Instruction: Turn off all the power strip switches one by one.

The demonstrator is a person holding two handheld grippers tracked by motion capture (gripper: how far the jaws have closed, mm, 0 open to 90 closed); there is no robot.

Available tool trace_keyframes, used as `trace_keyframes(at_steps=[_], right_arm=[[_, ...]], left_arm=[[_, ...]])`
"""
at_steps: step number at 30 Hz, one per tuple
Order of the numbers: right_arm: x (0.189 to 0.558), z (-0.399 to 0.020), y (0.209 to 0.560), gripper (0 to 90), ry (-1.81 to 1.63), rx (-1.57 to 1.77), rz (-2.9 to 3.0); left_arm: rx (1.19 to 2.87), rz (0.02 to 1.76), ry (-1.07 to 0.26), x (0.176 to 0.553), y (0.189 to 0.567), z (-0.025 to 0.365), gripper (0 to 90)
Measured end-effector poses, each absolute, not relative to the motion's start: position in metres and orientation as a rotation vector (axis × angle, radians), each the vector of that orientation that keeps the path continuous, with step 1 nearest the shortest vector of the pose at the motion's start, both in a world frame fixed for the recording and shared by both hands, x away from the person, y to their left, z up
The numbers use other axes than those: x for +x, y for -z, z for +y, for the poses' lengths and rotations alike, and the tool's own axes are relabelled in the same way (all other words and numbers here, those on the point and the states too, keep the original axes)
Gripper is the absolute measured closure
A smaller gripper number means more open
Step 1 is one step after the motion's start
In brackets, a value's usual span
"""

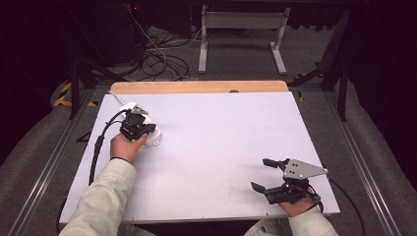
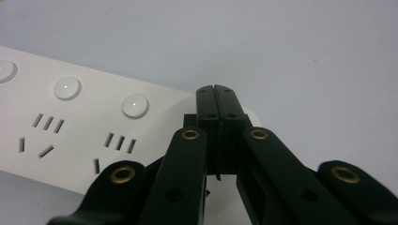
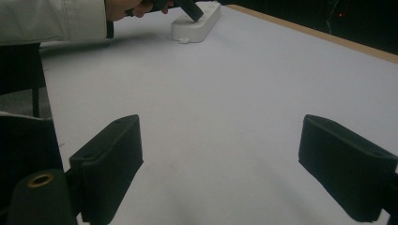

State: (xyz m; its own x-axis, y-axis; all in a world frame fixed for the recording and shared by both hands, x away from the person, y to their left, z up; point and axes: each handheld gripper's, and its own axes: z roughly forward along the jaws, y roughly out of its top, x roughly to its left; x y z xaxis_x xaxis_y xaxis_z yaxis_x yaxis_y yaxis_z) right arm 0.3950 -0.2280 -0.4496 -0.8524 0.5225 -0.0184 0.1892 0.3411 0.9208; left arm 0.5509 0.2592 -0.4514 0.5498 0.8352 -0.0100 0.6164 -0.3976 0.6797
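Power strip (image 1: 147, 133) lay at the upper left of the high view, near the table's (image 1: 221, 147) far-left corner, long axis running toward that corner. Left gripper (image 1: 140, 129) stood over its near end, jaws pressed together with nothing between, tips down at the strip's end just past the last round button (image 2: 134, 105). Right gripper (image 1: 265, 174) rested at lower right, jaws spread wide, well apart from the strip. No containers present.

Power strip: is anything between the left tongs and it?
Nothing visible. The left tongs, shut, point down onto the power strip near its end, past the round buttons; whether the tips touch it I cannot tell.
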Motion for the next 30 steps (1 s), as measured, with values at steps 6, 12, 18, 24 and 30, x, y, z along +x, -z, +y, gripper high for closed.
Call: trace_keyframes(at_steps=[6,12,18,24,30], right_arm=[[0.3951,-0.2283,0.45,14.1,-1.521,0.636,2.302],[0.3955,-0.2278,0.4502,14.0,-1.516,0.634,2.304],[0.3955,-0.228,0.4503,14.1,-1.513,0.635,2.306],[0.3952,-0.2279,0.4503,14.1,-1.515,0.634,2.306],[0.3947,-0.2282,0.4501,14.1,-1.514,0.631,2.306]], left_arm=[[2.132,1.181,-0.444,0.5493,0.4544,0.2586,90.0],[2.117,1.188,-0.451,0.5498,0.4557,0.2587,90.0],[2.102,1.171,-0.482,0.5475,0.4585,0.2581,90.0],[2.108,1.165,-0.515,0.5459,0.4591,0.2561,90.0],[2.098,1.185,-0.502,0.546,0.4589,0.2555,90.0]])
